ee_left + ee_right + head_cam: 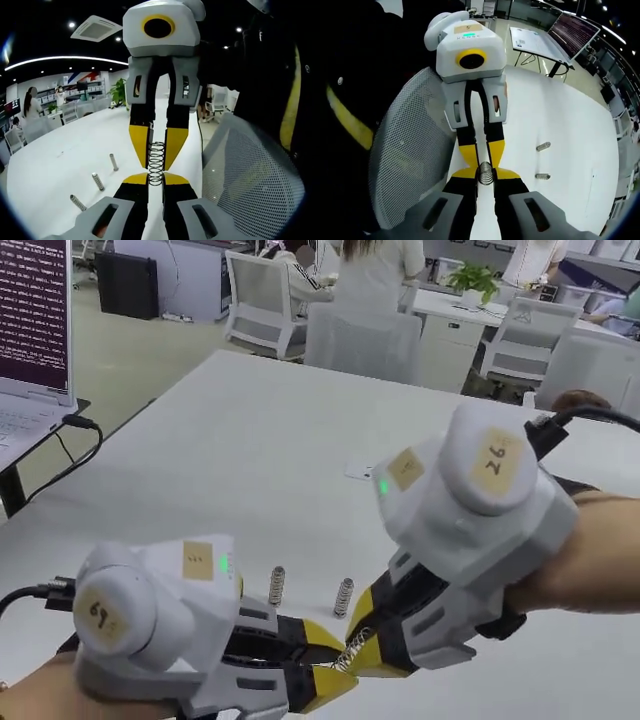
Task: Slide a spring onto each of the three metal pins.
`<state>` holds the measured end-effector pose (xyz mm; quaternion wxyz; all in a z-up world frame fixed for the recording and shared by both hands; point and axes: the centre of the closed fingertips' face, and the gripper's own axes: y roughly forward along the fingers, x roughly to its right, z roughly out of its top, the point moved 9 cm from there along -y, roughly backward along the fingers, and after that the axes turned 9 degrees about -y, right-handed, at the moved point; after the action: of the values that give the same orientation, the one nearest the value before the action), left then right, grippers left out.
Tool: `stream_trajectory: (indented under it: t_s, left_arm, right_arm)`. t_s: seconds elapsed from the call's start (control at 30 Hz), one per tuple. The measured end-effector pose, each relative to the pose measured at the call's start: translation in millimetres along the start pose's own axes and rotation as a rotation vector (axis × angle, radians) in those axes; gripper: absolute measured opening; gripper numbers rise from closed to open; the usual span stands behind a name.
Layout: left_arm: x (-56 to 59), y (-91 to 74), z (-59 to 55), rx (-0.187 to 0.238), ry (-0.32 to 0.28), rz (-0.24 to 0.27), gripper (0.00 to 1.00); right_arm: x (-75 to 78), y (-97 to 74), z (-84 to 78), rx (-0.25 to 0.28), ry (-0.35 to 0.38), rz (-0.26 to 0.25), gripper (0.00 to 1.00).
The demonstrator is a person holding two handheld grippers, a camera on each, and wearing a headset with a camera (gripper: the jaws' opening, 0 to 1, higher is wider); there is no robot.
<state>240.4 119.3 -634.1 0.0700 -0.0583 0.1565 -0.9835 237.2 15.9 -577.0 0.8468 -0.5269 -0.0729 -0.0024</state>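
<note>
While the white left gripper (328,660), black-jawed with yellow tips, is lying at 7 o'clock of the head view with a tan sticker hand-marked "69" on its round cap, the matching right gripper (366,636) is angling in from 3 o'clock, its own sticker reading "26". The two are meeting tip to tip at 6 o'clock, and a small steel coil spring (349,650) is bridging them above the white tabletop (250,460). In the left gripper view that gripper's jaws are pinching the spring's near end, and the right gripper's jaws, hanging from 12 o'clock, are squeezing its far end. Just toward 12 o'clock of the tips, a first coil-wrapped metal pin (277,585) and a second coil-wrapped metal pin (343,597) are standing upright on the tabletop. In the left gripper view a third metal pin (114,161), looking smooth-sided, is standing at 9 o'clock of the held spring. An open silver laptop (35,320) at 10 o'clock is showing pale lines on dark purple, too small to read.
</note>
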Motion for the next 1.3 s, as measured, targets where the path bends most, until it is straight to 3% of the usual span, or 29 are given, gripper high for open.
stream_trajectory:
  t_s: [0.8,1.1,1.3]
  left_arm:
    - [-3.0,0.9,0.3,0.018,-0.006,0.01,0.02]
    - [-7.1,1.2,0.4,0.042,0.006,0.024,0.02]
    - [-8.0,3.3,1.0,0.036,0.004,0.02,0.03]
  right_arm:
    - [4.7,2.5,-4.0,0.0,0.011,0.009,0.09]
    - [9.5,1.8,-2.7,-0.016,0.038,-0.006,0.08]
    - [9.8,2.2,-2.6,-0.04,0.032,-0.001,0.08]
